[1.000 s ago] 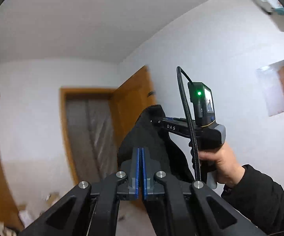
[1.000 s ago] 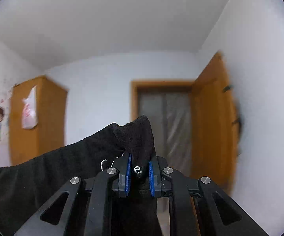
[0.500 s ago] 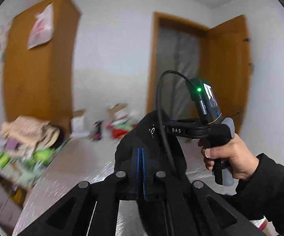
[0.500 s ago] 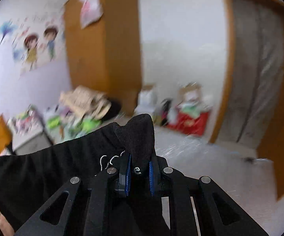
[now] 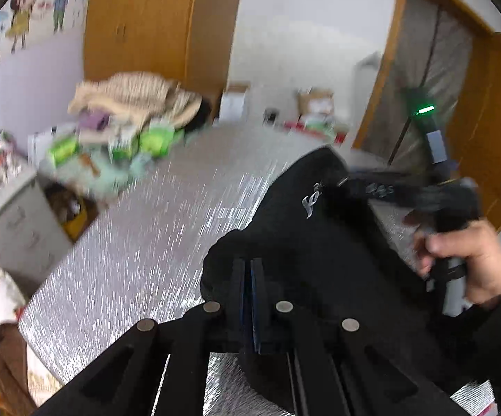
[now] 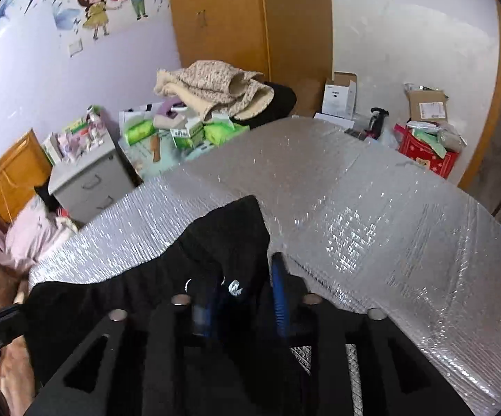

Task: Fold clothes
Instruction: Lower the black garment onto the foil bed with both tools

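**Black garment held between both grippers above the silver mat**

The left gripper (image 5: 249, 277) has its blue-padded fingers pressed together, pinching an edge of the black fabric garment (image 5: 320, 242). The cloth bunches around the fingertips and stretches away to the right, where white lettering shows on it. There the right gripper (image 6: 247, 287) holds the other end: its blue-padded fingers stand a narrow gap apart with a peak of the black cloth clamped between them, a small white mark on the fabric showing in the gap. In the left wrist view the person's right hand (image 5: 465, 263), in a dark sleeve, grips the handle of that tool, blurred by motion, with a green light above it.

The garment hangs over the near edge of the silver quilted foil mat (image 6: 372, 215); whether it touches the mat cannot be told. Beyond the mat's far left corner lies a heap of beige knitted blankets (image 6: 212, 83) over green packets, beside a grey drawer cabinet (image 6: 87, 180). A red box (image 6: 427, 152) sits past the far right edge.
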